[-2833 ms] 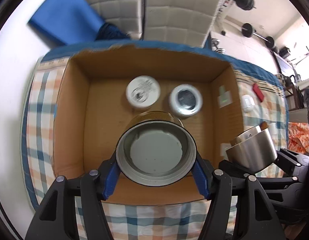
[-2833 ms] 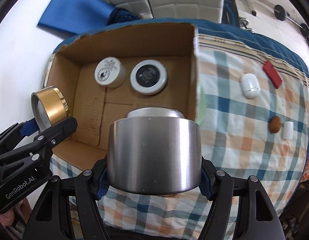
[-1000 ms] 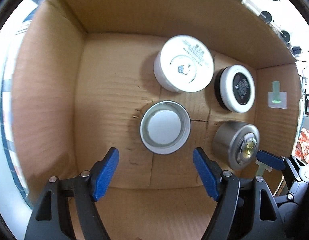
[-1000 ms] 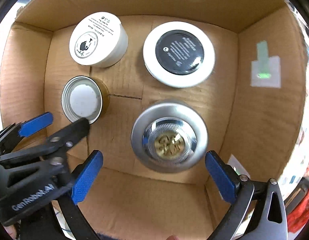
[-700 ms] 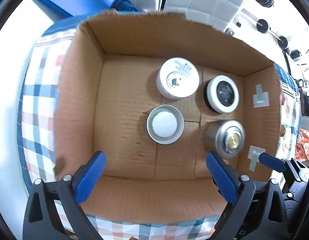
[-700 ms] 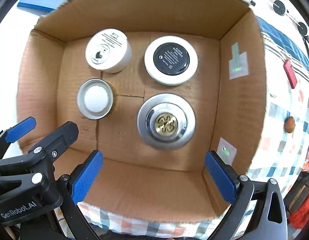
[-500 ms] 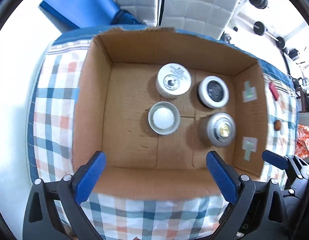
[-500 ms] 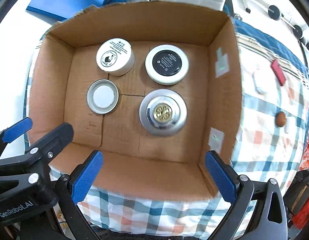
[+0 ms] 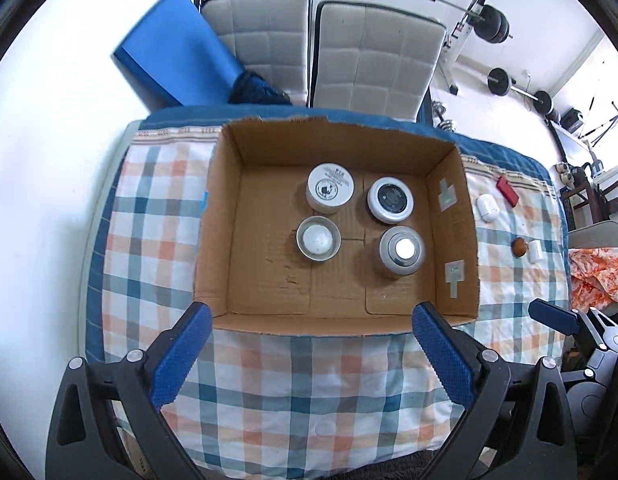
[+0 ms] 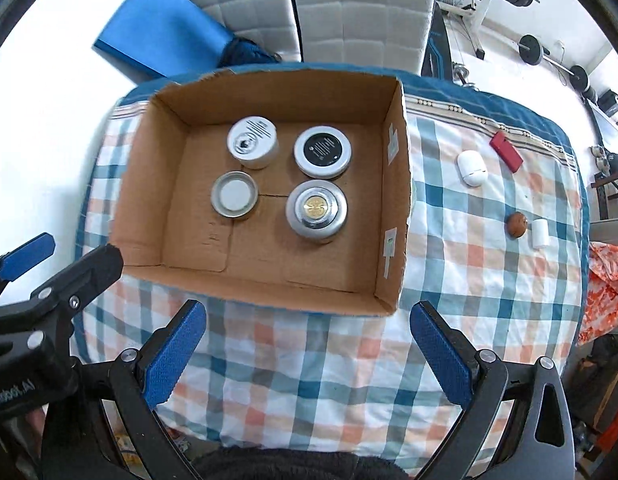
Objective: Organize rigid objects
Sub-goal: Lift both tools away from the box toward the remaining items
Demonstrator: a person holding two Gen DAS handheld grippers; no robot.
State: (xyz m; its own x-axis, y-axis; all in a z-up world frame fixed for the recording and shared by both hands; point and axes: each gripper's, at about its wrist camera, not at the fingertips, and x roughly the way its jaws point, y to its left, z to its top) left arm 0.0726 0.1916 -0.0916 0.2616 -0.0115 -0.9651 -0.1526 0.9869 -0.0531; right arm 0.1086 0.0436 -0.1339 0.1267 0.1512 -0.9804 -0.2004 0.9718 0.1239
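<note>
Clearing both claws above the checked cloth (image 10: 349, 360), largest item first: cardboard box (image 10: 269, 280) sitting open on the cloth, four round containers inside in two rows, none touching. Holding: silver tin (image 10: 316, 211) near right, black-topped white jar (image 10: 323, 151) far right, white labelled jar (image 10: 253, 141) far left, open-mouthed gold jar (image 10: 233, 195) near left. Remaining outside, well apart from the box on its right: white oval case (image 10: 472, 168), red flat piece (image 10: 506, 151), small white cylinder (image 10: 539, 233), brown round piece (image 10: 516, 224) just beside it. Standing wide and carrying nothing: left gripper (image 9: 309, 354), right gripper (image 10: 307, 354), both aimed steeply down near the box's front wall. Judging next: sending the right claw to the outliers, coming down squarely over one, closing only once it is centred between the pads; keeping the left claw off the box rim meanwhile.
</note>
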